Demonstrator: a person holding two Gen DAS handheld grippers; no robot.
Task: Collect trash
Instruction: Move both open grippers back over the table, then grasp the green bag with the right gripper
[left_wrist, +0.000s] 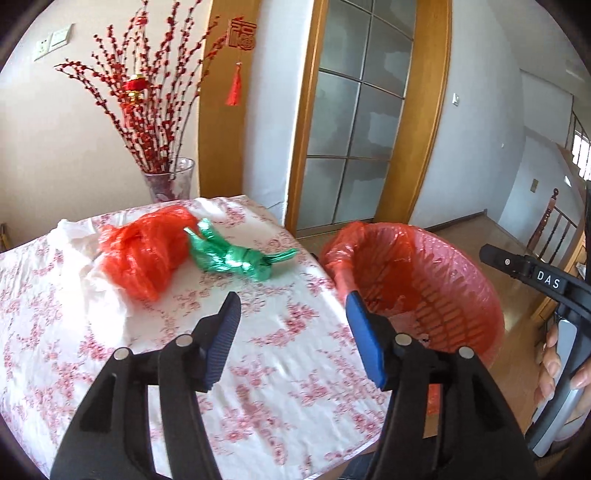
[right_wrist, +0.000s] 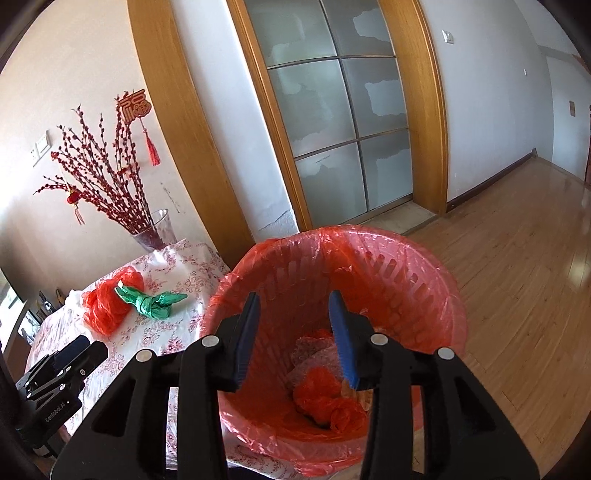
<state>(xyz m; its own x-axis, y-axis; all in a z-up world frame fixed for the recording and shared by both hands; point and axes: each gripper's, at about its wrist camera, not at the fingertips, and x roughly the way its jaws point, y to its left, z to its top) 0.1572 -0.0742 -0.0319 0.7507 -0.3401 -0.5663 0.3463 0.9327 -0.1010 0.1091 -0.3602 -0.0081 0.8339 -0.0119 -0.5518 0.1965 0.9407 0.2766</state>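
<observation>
Left wrist view: left gripper (left_wrist: 291, 317) hangs with jaws apart over the floral tablecloth (left_wrist: 258, 369), near the orange bag (left_wrist: 144, 251) and green bag (left_wrist: 232, 258). Right wrist view: right gripper (right_wrist: 295, 325), jaws apart and empty, hovers above the red-lined bin (right_wrist: 424, 280) holding crumpled trash (right_wrist: 325, 402).

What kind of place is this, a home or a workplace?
Most likely a home, perhaps a dining area: a table with a floral tablecloth, a vase of red branches, a red hanging charm and a wooden floor.
</observation>
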